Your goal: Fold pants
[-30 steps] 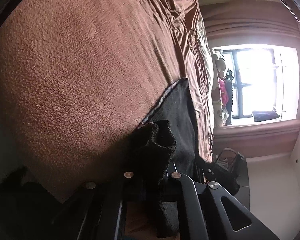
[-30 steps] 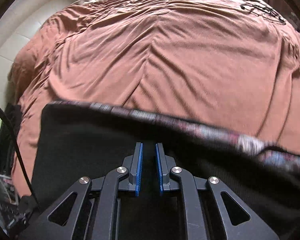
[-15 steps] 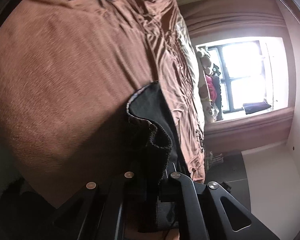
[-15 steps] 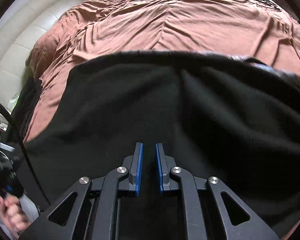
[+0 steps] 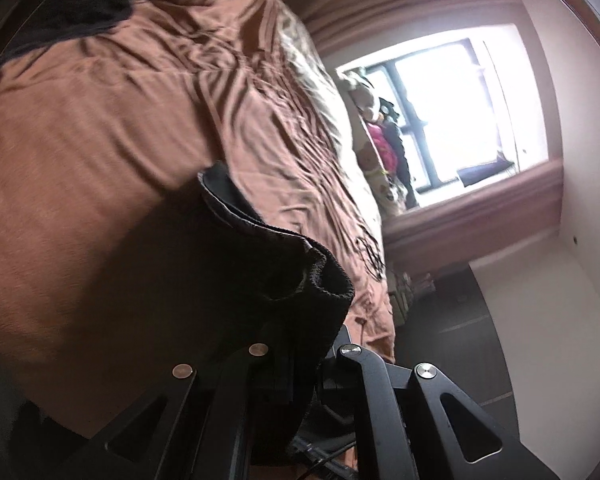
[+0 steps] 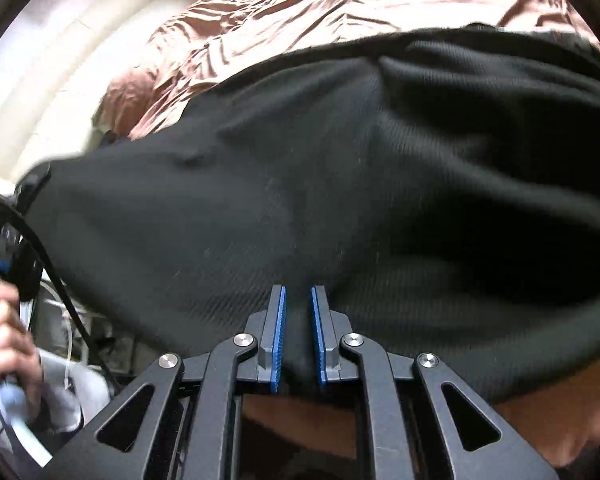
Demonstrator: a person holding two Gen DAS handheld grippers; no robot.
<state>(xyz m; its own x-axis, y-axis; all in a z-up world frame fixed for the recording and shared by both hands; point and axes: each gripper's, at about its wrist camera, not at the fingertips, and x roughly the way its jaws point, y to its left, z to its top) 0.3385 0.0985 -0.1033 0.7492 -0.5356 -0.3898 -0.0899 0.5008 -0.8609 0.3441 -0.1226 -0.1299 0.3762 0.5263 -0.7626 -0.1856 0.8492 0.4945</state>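
At the far left of the right wrist view, a hand (image 6: 4,344) gripped a black handle beside a dark cable (image 6: 56,276). The black pants (image 6: 340,184) spread over the brown bedspread (image 6: 300,12), and the right gripper (image 6: 298,332) was clamped on their near edge. In the left wrist view the left gripper (image 5: 300,364) pinched a bunched fold of the pants (image 5: 268,264) above the bedspread (image 5: 100,128); a bright window (image 5: 452,116) lay to the right. No containers showed.
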